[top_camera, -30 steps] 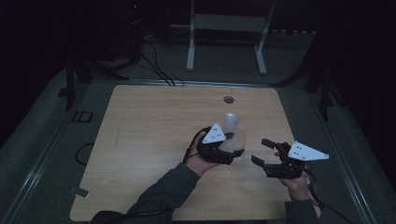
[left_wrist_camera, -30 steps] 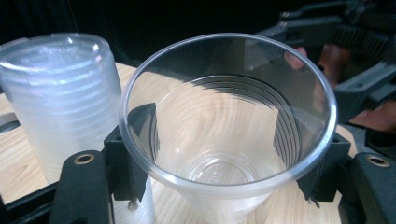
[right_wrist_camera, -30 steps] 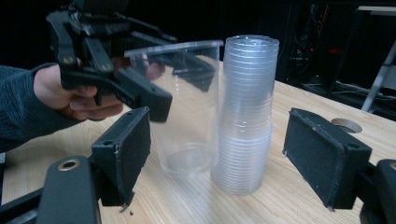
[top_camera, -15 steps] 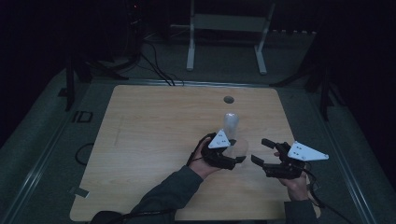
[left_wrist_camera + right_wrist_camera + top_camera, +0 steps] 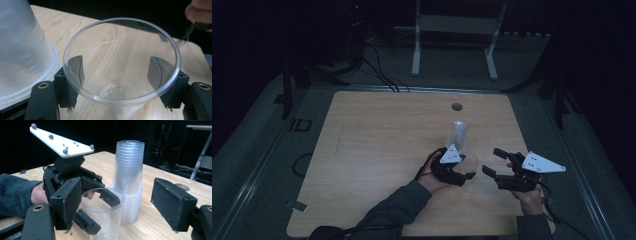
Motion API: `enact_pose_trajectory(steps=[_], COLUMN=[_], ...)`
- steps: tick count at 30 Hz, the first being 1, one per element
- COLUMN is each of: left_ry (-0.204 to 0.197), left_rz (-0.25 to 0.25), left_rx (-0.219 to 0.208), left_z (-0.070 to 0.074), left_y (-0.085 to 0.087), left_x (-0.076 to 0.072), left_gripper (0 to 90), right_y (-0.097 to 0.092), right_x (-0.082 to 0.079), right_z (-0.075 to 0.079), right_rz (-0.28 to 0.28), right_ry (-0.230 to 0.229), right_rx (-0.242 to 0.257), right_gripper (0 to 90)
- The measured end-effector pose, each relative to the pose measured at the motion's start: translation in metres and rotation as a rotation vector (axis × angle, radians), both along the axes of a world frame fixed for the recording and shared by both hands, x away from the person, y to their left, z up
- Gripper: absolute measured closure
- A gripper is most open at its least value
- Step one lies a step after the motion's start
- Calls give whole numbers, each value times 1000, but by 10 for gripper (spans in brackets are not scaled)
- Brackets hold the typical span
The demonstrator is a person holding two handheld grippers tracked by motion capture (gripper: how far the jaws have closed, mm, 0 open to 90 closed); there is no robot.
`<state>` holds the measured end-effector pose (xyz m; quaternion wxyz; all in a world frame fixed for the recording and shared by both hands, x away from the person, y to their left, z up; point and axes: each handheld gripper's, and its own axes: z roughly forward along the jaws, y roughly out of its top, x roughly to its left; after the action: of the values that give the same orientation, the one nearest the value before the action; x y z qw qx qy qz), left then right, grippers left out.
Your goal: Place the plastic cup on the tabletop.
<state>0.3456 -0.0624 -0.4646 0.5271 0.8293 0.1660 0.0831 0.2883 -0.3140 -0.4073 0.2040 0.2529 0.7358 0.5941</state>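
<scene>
In the high view the stack of cups [image 5: 459,136] stands upside down on the table [image 5: 377,150], just beyond the left gripper [image 5: 458,172]. The left gripper view shows a single clear cup [image 5: 121,67] upright between its jaws, which have just been opening but touch its sides. The right gripper [image 5: 117,202], seen in its own view, stands wide apart, holding nothing, near the cup.

The cup [image 5: 120,75] is clear like glass. The stack of cups [image 5: 128,182] looks cloudy white with thin rings. The counter [image 5: 377,145] is light brown wood with stripes. Both grippers are black, each with a white plate [image 5: 60,142]. The sleeve [image 5: 15,192] is dark blue-grey.
</scene>
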Motion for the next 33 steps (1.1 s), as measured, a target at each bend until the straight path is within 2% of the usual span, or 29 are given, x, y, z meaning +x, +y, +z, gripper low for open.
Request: enact_pose_trajectory(steps=[3, 10, 19, 24, 27, 33], left_ry=[-9, -2, -6, -1, 11, 11], left_rz=[0, -11, -10, 0, 11, 30], left_rx=[21, 46, 95, 101, 89, 73], left_z=[-5, -11, -13, -14, -14, -13], left_y=[-3, -5, -7, -3, 2, 14], left_x=[-1, -1, -4, -6, -5, -4], left_gripper=[297, 275, 159, 147, 146, 147], right_y=[0, -1, -1, -1, -1, 0], right_x=[0, -1, -2, -2, -1, -1], right_z=[0, 0, 1, 0, 0, 0], right_rz=[-6, -10, -12, -8, -6, -4], right_ry=[-6, -8, -17, -12, -12, -10], right_rx=[2, 4, 1, -3, -3, -4], right_gripper=[241, 242, 257, 256, 255, 250])
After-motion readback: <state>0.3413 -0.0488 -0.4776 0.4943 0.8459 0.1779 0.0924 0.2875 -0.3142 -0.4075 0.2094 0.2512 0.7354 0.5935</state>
